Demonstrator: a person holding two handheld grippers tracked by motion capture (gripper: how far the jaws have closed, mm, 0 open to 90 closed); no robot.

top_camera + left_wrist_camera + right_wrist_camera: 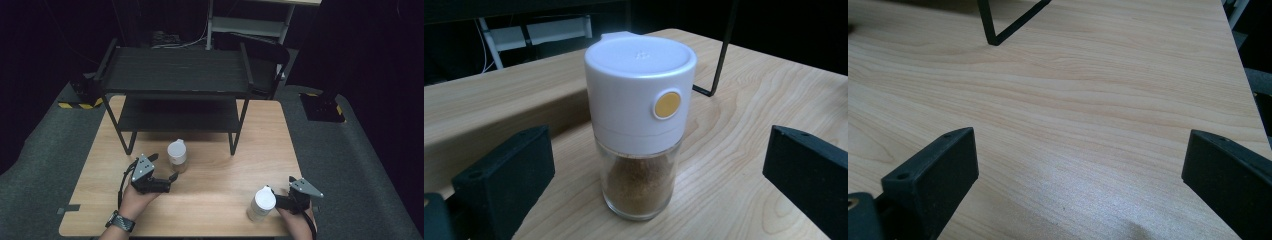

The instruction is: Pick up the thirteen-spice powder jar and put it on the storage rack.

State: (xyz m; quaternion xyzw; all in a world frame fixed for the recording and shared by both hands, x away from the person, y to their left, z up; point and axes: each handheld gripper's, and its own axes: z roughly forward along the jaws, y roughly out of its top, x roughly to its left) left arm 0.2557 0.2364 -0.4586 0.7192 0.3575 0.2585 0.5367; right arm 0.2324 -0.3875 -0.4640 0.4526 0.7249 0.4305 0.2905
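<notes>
Left gripper (659, 165) wide open, jar (640, 125) centred between jaws, untouched, upright on desk (749, 100). Right gripper (1075, 170) open, empty; second jar (262, 203) just beside it. Risk: off-centre closing tips tall jar, spills powder.

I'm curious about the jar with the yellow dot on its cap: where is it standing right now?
The spice jar stands upright on the table between the open jaws of the left gripper, just in front of the black shelf rack.

Two white-capped shakers (177, 155) (261, 203) stand on the tabletop (215, 170); one two-tier black rack (177, 75) straddles its far edge, apparently bare.
</notes>
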